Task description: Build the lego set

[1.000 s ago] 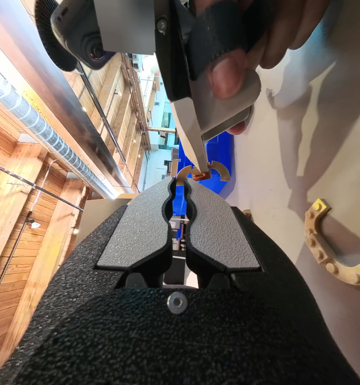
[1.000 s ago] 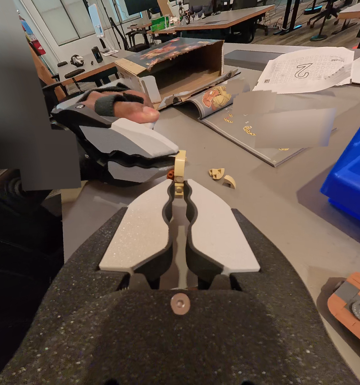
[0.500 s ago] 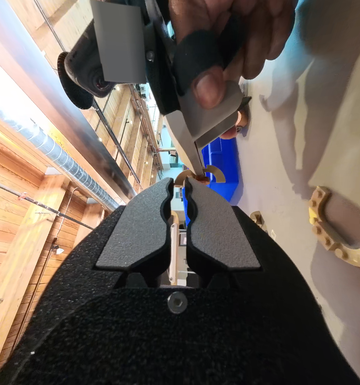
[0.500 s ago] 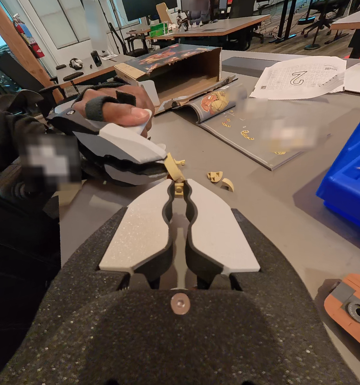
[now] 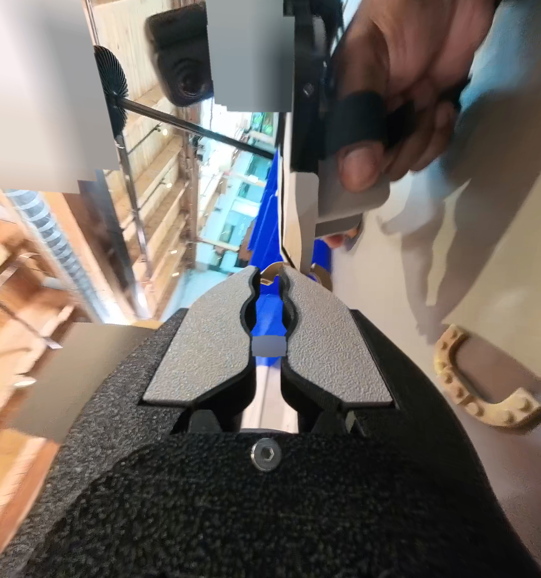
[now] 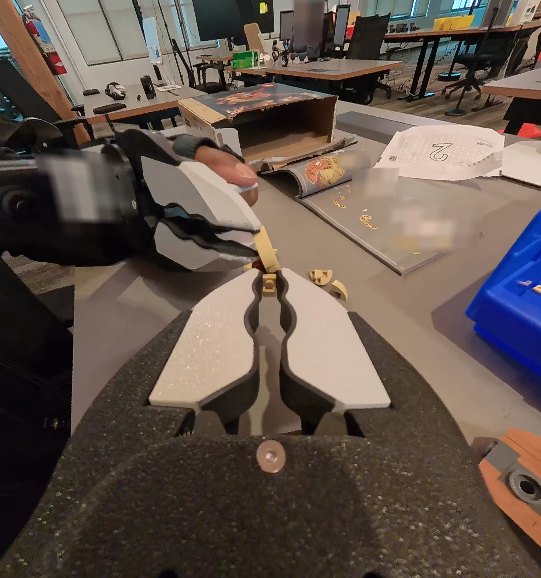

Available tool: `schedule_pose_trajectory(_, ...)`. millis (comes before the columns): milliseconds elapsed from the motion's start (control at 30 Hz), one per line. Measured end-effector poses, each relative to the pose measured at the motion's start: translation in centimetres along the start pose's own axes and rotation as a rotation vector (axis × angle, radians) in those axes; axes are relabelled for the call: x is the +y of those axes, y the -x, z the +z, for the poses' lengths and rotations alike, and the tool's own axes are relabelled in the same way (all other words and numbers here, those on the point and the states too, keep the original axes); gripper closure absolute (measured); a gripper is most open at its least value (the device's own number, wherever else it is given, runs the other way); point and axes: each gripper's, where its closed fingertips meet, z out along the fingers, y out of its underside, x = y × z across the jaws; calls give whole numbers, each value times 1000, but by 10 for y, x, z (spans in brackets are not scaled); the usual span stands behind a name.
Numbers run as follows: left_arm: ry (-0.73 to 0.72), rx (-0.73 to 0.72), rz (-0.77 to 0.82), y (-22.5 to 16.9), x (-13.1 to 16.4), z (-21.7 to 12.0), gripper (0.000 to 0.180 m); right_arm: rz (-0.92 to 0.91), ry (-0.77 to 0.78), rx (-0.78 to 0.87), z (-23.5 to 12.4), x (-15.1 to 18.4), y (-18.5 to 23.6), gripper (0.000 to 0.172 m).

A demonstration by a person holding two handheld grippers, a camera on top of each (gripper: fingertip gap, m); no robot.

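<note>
Containers: a blue plastic bin [image 6: 519, 300] stands on the grey tabletop [image 6: 372, 328] at the right, with two small tan pieces [image 6: 532, 287] lying inside. A torn cardboard box [image 6: 263, 122], open toward the camera, lies behind an open instruction booklet [image 6: 366, 215]; no contents are visible in the box. Printed sheets [image 6: 441, 153] lie farther right. Writing appears on box, booklet and sheets.

Right gripper [image 6: 270, 283]: jaws clenched on a small tan studded plate [image 6: 269, 285], both pads pressed against its sides. That plate meets the lower end of a tan curved brick piece [image 6: 264, 247], held above the tabletop.

Left gripper [image 5: 269, 276]: jaws nearly closed, grasping the tan curved brick piece at its tips; a small brown part [image 6: 258, 266] sits at the joint.

Nearby: two tan rounded bricks [image 6: 327, 281] lie on the tabletop just beside the right gripper. A tan studded arch [image 5: 479, 384] lies apart. An orange-brown and grey assembly [image 6: 526, 481] rests at the lower right.
</note>
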Motion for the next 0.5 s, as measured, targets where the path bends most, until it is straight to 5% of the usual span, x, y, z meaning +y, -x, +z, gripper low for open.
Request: schedule_pose_trajectory(500,-216,165,-449,3,-16,-10,173,-114,-51,12,4,-6,10,164)
